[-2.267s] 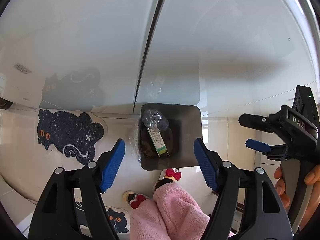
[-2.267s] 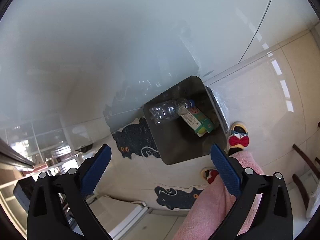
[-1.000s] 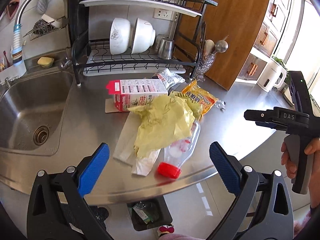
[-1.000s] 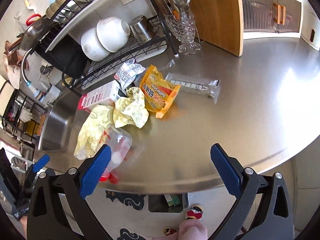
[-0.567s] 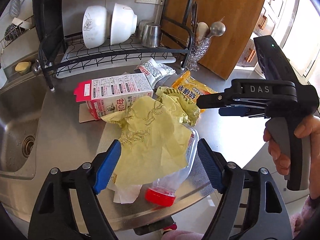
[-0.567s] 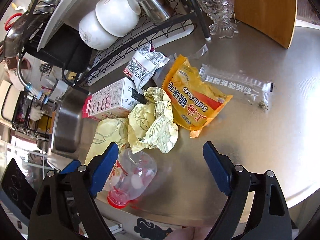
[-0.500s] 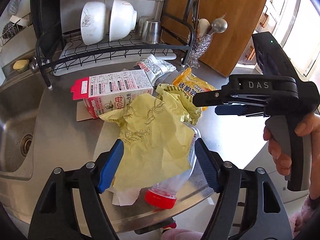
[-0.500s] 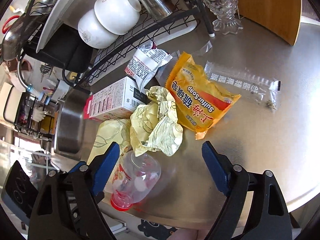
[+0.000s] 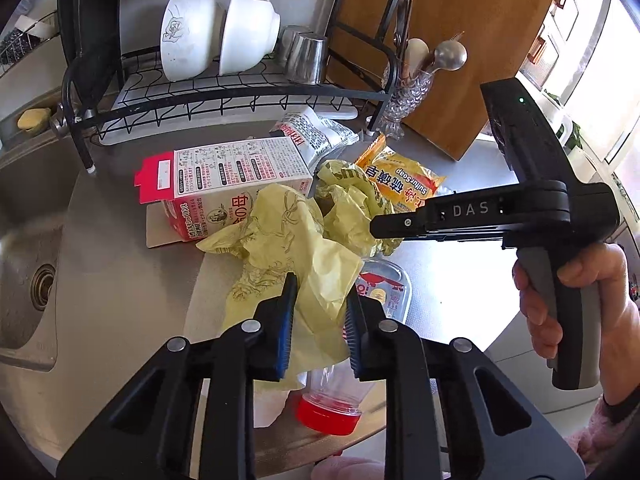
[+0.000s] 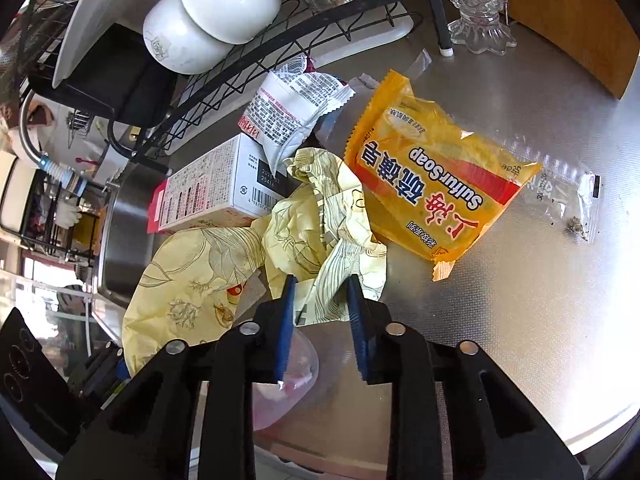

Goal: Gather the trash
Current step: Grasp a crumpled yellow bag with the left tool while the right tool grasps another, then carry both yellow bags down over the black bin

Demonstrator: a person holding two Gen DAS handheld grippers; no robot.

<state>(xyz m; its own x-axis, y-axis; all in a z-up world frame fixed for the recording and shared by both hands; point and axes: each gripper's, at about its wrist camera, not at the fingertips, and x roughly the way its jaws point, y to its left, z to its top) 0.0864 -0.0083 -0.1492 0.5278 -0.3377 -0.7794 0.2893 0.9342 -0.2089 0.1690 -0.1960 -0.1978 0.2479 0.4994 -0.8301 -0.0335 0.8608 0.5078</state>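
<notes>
Our left tongs (image 9: 318, 322) are clamped on the flat yellow wrapper (image 9: 288, 256); our right tongs (image 10: 320, 320) are pinched on the crumpled yellow wrapper (image 10: 320, 232) just beside it, both at the front of the steel bench (image 10: 540, 320). The flat wrapper lies over a red-capped plastic bottle (image 9: 332, 400) near the bench edge. We judge that lifting could drag the bottle off the bench. The crumpled wrapper touches the orange soap packet (image 10: 432, 184) and the milk carton (image 9: 232, 184), so pulling may shift them. Either thin sheet may tear or slip free.
</notes>
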